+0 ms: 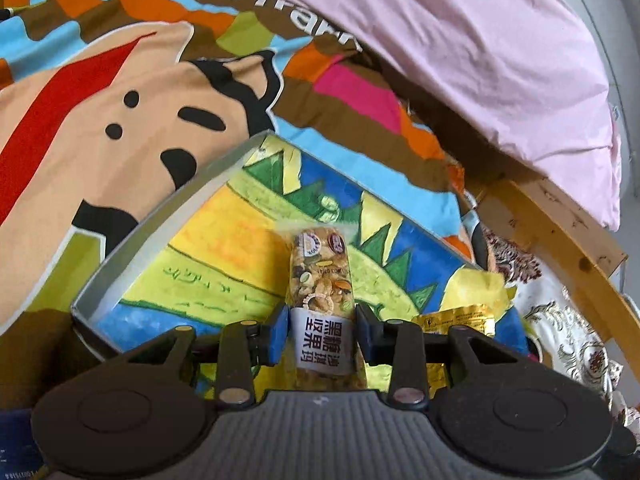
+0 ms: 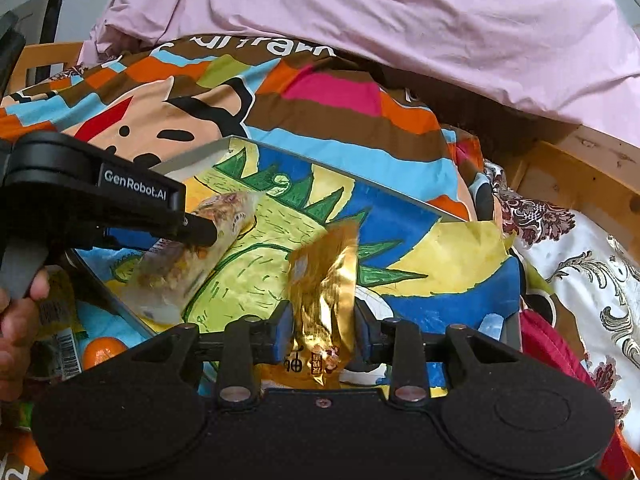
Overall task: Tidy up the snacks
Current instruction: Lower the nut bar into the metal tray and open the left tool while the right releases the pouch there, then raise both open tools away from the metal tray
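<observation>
Left wrist view: the left claw (image 1: pixel 322 332) is seen from behind, its blue pads closed on the lower, white-labelled end of a clear-wrapped nut bar (image 1: pixel 322 280). The bar is held pointing forward over the shallow tray (image 1: pixel 160 240), whose floor carries a painted picture in yellow, green and blue. Only a corner of the gold packet (image 1: pixel 460 320) is visible here, just right of the claw. Neither the right claw nor any hand appears in this view.

Right wrist view: the right claw (image 2: pixel 322 330) is shown with the gold packet (image 2: pixel 326 292) standing between its pads, over the near part of the tray (image 2: pixel 192 156). Whether the pads press on the foil or merely flank it cannot be told. The left claw (image 2: pixel 200 234) is seen from the side, entering from the left with the nut bar (image 2: pixel 188 264) blurred beneath it and tilted down toward the tray's left part. A hand (image 2: pixel 16 320) is wrapped around its handle at the left edge. Below it, outside the tray, an orange (image 2: pixel 104 352) and a barcoded yellow packet (image 2: pixel 60 320) lie on the bed.

Both claws are angled downward toward the tray, which rests on a cartoon-print bedspread (image 1: pixel 100 120), with a pink quilt (image 1: pixel 480 40) behind and a wooden bed frame (image 1: pixel 552 232) to the right.
</observation>
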Action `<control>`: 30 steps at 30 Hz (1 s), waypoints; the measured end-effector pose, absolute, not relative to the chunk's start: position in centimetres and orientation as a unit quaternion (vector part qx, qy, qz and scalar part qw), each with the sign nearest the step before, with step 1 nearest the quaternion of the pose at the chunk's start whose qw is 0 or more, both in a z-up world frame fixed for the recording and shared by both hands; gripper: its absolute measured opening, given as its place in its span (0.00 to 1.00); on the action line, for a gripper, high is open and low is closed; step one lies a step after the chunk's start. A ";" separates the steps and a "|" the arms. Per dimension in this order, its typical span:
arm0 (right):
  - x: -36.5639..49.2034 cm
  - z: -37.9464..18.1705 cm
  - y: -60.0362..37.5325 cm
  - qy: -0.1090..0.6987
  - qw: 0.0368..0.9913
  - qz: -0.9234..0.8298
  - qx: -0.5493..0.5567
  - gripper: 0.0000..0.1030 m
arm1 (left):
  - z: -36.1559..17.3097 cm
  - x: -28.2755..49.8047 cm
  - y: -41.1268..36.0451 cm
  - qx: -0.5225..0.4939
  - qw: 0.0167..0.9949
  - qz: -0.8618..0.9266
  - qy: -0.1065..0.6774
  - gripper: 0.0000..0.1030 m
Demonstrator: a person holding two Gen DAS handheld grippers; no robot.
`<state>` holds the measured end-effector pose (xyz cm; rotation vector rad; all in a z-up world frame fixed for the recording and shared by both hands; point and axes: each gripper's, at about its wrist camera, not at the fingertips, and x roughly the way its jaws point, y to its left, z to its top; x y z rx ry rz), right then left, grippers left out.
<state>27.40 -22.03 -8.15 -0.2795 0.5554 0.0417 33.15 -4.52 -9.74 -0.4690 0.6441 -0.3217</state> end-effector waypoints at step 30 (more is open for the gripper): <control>9.4 3.7 -26.2 0.071 0.997 -0.015 -0.041 0.99 | 1.8 16.4 -3.4 -0.111 0.974 -0.104 0.166 0.99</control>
